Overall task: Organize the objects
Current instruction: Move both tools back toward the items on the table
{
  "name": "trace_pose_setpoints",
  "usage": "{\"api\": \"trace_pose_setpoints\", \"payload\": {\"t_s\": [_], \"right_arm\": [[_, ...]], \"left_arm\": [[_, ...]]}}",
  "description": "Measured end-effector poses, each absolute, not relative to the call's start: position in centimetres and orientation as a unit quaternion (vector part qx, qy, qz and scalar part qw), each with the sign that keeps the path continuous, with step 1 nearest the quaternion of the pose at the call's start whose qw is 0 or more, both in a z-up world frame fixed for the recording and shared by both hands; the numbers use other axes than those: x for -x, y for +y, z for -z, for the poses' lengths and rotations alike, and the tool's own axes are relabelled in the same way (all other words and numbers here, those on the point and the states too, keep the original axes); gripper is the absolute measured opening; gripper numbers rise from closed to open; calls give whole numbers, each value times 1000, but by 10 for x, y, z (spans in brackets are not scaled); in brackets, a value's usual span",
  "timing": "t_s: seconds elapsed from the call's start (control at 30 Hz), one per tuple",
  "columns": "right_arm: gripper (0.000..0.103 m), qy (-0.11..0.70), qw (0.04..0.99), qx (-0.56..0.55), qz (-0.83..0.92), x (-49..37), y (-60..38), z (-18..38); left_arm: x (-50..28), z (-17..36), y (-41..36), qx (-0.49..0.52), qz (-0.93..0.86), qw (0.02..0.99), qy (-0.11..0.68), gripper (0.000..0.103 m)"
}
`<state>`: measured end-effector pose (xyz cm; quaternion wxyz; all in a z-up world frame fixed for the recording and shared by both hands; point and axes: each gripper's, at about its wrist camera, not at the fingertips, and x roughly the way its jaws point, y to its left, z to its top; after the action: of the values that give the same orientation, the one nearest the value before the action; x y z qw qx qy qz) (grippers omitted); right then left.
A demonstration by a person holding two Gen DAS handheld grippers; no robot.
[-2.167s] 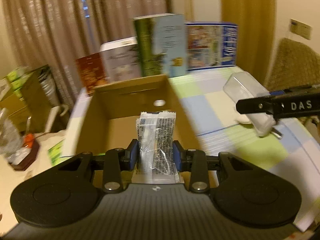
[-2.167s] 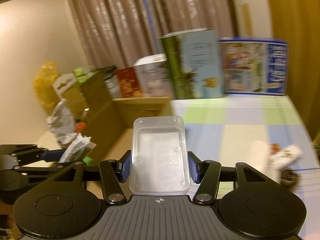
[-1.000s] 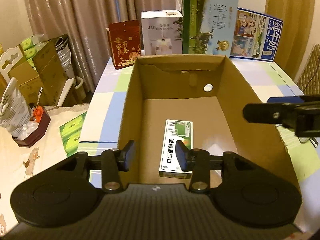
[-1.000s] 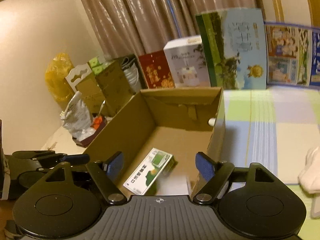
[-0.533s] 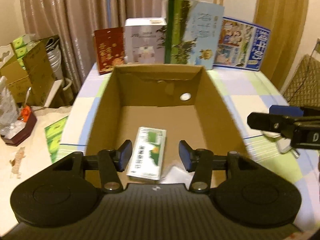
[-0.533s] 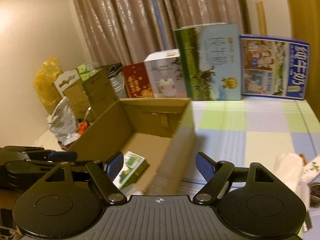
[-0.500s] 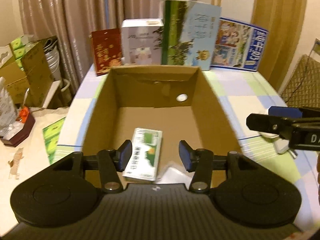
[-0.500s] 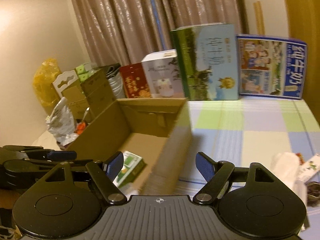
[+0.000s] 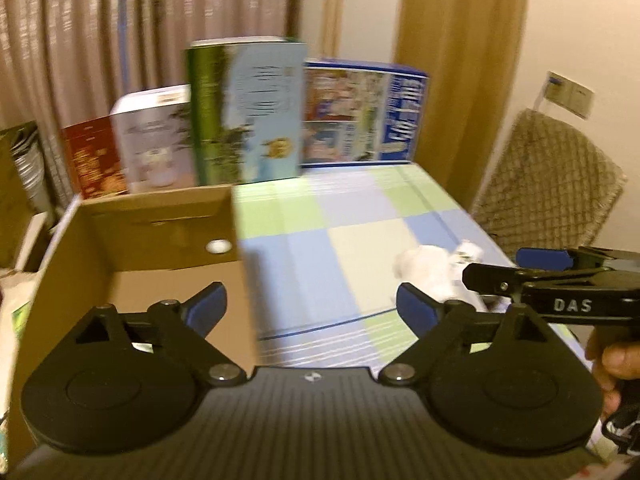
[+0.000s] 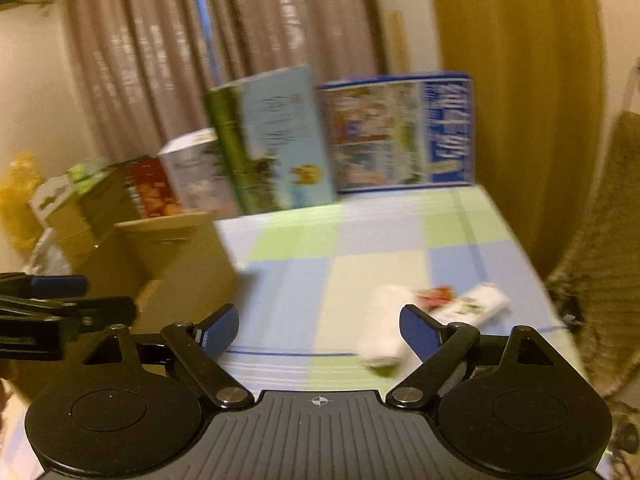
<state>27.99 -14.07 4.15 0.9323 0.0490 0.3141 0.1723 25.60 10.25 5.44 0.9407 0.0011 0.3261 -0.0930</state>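
Left wrist view: the left gripper (image 9: 311, 306) stands with its jaws spread wide and nothing between them, above the checked tablecloth (image 9: 320, 248). The open cardboard box (image 9: 132, 248) lies at 10 o'clock from the gripper, its right wall just beside the left blue pad (image 9: 208, 307). A blurred white object (image 9: 430, 266) lies on the cloth at 2 o'clock, just beyond the right pad. The right gripper (image 9: 512, 268) enters from 3 o'clock, held by a hand (image 9: 618, 364); whether its jaws are apart cannot be told in this view.

Right wrist view: the right gripper (image 10: 318, 326) is likewise spread wide and holds nothing. A white roll-like object (image 10: 382, 326) lies on the tablecloth (image 10: 372, 236) at 1 o'clock, near the right pad (image 10: 416, 330); a white packet with printed colours (image 10: 470, 306) lies just beyond it, touching or nearly so. The cardboard box (image 10: 176, 264) sits at 10 o'clock. Upright printed cartons (image 10: 276, 140) line the far table edge at 12 o'clock. All outlines are motion-blurred.
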Motion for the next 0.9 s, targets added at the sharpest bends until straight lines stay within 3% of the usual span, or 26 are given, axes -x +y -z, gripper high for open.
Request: {"api": "trace_pose_setpoints", "payload": {"t_s": [0.07, 0.23, 0.67, 0.8, 0.9], "right_arm": [[85, 318, 935, -50, -149, -279, -163, -39], [85, 326, 938, -45, -109, -276, -213, -32], [84, 372, 922, -28, -105, -280, -268, 4], [66, 395, 911, -18, -122, -289, -264, 21], [58, 400, 908, 18, -122, -295, -257, 30]], "left_arm": [[-258, -53, 85, -9, 107, 940, 324, 96], [-259, -46, 50, -30, 131, 938, 319, 100], [-278, 13, -10, -46, 172, 921, 346, 101], [-287, 37, -29, -57, 188, 913, 358, 99], [-292, 50, -40, -77, 205, 912, 347, 95]]}}
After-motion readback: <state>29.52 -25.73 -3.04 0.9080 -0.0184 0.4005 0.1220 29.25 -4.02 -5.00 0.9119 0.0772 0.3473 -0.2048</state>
